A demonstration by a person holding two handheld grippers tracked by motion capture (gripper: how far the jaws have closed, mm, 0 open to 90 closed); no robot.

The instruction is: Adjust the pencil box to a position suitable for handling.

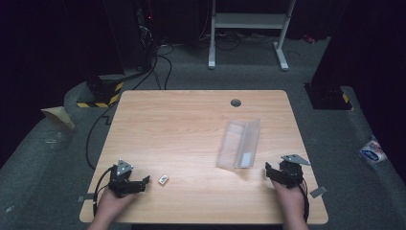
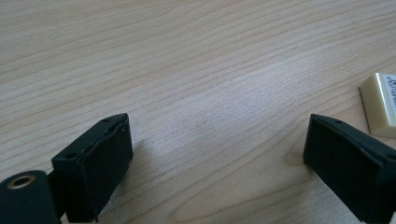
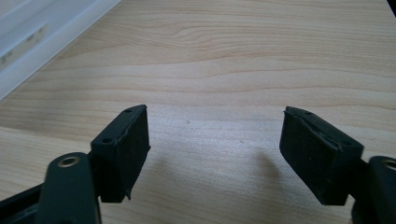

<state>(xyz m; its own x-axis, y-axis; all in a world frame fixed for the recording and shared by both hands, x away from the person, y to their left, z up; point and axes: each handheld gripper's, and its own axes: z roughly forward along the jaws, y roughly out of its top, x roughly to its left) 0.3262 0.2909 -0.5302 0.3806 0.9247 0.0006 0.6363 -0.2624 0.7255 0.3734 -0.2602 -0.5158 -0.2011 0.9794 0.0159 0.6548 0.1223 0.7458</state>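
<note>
Wood grain runs under both your grippers, and neither holds anything. Your left gripper rests near the table's front left corner with its jaws spread wide apart; a small cream-coloured block lies just beyond its tips, slightly to the right and not touching. In the left gripper view that block sits just past the right-hand jaw, flat on the wood, with a pale label of blurred print on its top face; its long axis cannot be told from the part that is visible. Your right gripper rests near the front right corner, jaws likewise wide open with bare wood between them. Ahead of it and a little to its left lies a clear plastic sleeve, long and flat, its long axis running away from you and leaning slightly to the right at the far end, with a small white label near the end closest to your gripper. In the right gripper view the sleeve's pale edge crosses the upper left corner, well clear of the jaws. Farther off, beyond the sleeve, a round grey grommet is set in the tabletop near the far edge. Nothing stands between either gripper and the thing nearest it.
</note>
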